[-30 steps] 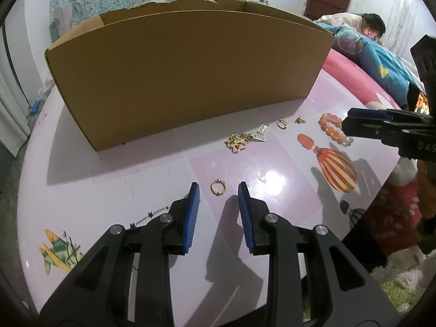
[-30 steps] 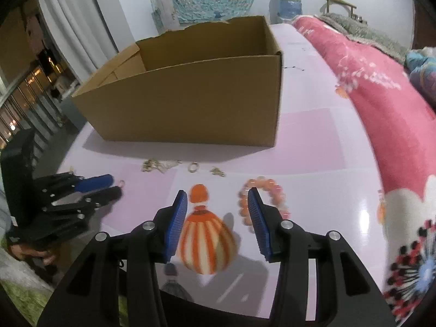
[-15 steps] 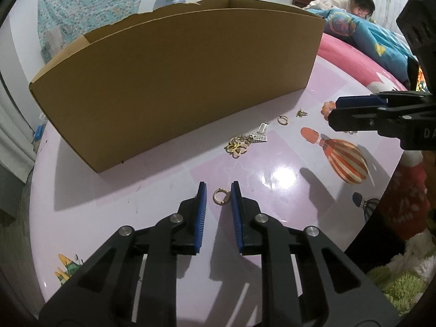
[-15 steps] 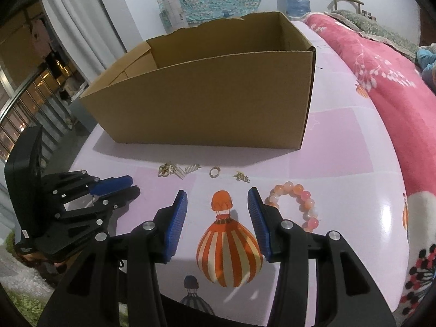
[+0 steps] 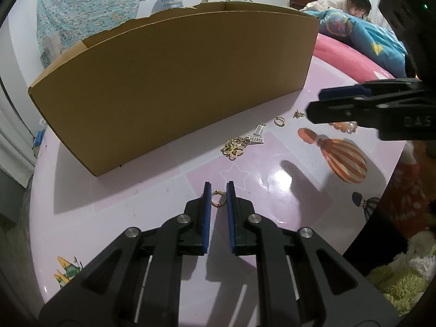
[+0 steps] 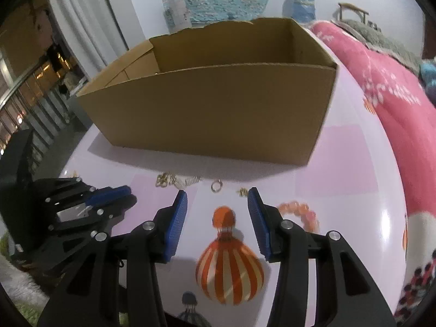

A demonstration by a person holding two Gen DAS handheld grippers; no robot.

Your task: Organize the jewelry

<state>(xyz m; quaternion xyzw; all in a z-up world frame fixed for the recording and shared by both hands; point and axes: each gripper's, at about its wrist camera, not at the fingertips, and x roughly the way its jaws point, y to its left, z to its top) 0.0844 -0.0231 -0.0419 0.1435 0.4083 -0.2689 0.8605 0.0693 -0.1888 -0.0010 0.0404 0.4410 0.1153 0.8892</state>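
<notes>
A small gold ring [image 5: 218, 198] lies on the pink table between the tips of my left gripper [image 5: 219, 191], whose blue pads stand close on either side of it with a thin gap. My right gripper [image 6: 217, 201] is open and empty above the table, near a second gold ring [image 6: 216, 185] and a small gold charm [image 6: 241, 191]. A gold flower pendant with silver charms [image 5: 237, 145] lies near the cardboard box [image 5: 174, 81]. An orange bead bracelet [image 6: 302, 212] lies right of the right gripper. The box [image 6: 218, 109] is open-topped.
The table [image 5: 109, 204] is round and pink with balloon prints [image 5: 343, 160]. A pink and blue blanket and a person [image 5: 354, 5] lie beyond the far right edge. My right gripper also shows in the left wrist view [image 5: 316, 106].
My left gripper moved forward around the gold ring and its jaws narrowed. My right gripper drew closer to the box and the jewelry.
</notes>
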